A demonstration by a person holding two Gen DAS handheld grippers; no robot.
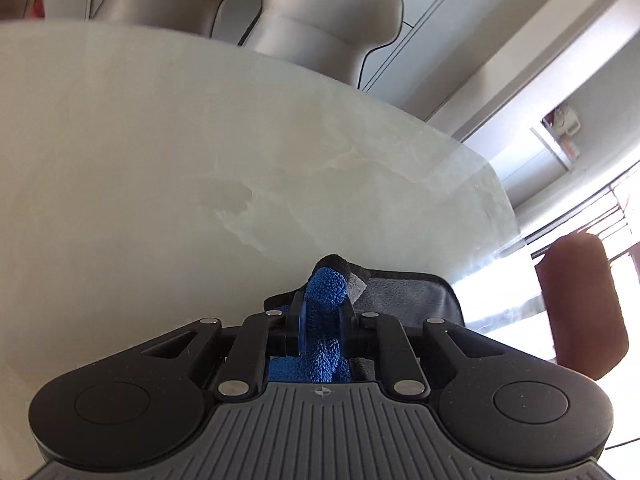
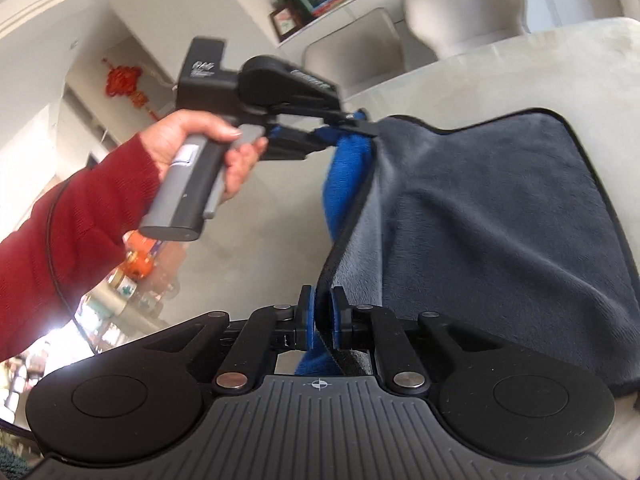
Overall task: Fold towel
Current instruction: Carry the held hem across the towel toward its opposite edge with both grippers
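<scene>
Grey plush on one face and blue terry on the other, the towel (image 2: 500, 208) lies mostly spread on the pale marble worktop (image 2: 520, 64), with its black-bound near edge lifted clear of the surface. That raised edge runs as a taut line between the two tools, and the rest of the cloth drapes away from it toward the far right, where it rests flat. The right tongs (image 2: 322, 316) are closed tight on the near corner, the hem pinched between the blue pads. The left tongs (image 1: 323, 312) are likewise clamped on the other corner, a bunched blue tuft of towel (image 1: 326, 284) poking up between the fingers. A hand (image 2: 200, 148) in a red sleeve (image 2: 72, 232) grips the left tool's handle. Two beige chairs (image 2: 400, 40) stand behind the worktop.
</scene>
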